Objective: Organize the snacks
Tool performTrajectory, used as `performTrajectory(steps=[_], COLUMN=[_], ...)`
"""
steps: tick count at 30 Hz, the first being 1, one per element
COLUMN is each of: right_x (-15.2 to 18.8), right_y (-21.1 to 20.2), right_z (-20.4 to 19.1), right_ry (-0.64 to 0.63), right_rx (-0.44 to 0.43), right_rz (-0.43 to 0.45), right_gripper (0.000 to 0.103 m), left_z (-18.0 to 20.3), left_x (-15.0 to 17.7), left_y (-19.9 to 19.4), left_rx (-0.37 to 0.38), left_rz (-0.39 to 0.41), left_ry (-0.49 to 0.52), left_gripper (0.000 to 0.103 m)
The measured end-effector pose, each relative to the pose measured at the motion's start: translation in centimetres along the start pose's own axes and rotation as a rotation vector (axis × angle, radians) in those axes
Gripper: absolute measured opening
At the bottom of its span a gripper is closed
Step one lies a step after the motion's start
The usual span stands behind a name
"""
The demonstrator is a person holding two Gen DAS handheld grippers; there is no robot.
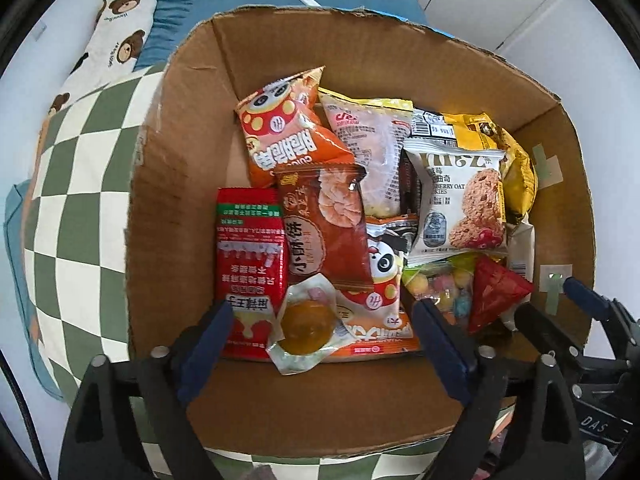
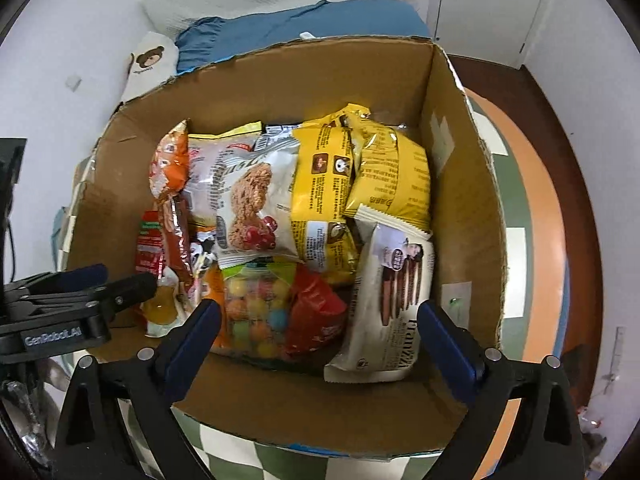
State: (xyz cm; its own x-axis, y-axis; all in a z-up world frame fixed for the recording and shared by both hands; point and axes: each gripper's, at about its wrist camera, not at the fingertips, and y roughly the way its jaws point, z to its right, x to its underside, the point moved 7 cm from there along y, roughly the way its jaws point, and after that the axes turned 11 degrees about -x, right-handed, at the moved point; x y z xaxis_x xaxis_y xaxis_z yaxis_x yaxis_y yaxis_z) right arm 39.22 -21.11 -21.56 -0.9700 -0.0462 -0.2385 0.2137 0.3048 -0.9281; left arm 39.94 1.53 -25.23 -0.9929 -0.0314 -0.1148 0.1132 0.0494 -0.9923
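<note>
Snacks: packets lie piled inside the cardboard box [image 1: 180,160], the jelly cup [image 1: 306,322] nearest me.
Left gripper [image 1: 324,344]: I see it spread wide, holding nothing.
Right gripper [image 2: 320,332]: also spread, empty, above the candy bag [image 2: 256,312].
Risk: I think closing here may pinch two packets together.

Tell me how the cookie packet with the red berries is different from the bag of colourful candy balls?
The cookie packet is white and printed, so only a picture of oat cookies and berries shows; the candy bag is clear, so the real balls show through. The cookie packet lies farther back in the cardboard box, while the candy bag sits nearer the front, with the cookie packet's bottom edge over its top. Both are sealed snacks lying inside the same box.
</note>
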Motion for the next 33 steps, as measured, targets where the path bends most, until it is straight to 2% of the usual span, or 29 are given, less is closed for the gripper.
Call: performTrajectory(steps=[9,16,24,33], right_x=[0.2,0.9,2.4,6.0], right_y=[0.1,-1.9,-6.9,-13.9], right_z=[-1.0,-1.2,-3.0,-5.0], right_ry=[-0.019,-0.024,-0.069,-0.106], right_rx=[0.057,0.064,0.055,0.037], right_rz=[0.016,0.059,0.159,0.282], right_gripper=[0.101,0.101,0.101,0.102], left_z=[-0.8,-1.5,-2.1,-2.2], left_x=[0.6,1.5,3.6,8.5], left_y=[-1.6,-4.3,-9.1,-16.4], left_rx=[-0.029,-0.037,-0.057,-0.081], left_rz=[0.061,0.128,0.25,0.42], left_ry=[-0.002,-0.015,-0.031,-0.036], left_gripper=[0.095,0.095,0.095,0.095])
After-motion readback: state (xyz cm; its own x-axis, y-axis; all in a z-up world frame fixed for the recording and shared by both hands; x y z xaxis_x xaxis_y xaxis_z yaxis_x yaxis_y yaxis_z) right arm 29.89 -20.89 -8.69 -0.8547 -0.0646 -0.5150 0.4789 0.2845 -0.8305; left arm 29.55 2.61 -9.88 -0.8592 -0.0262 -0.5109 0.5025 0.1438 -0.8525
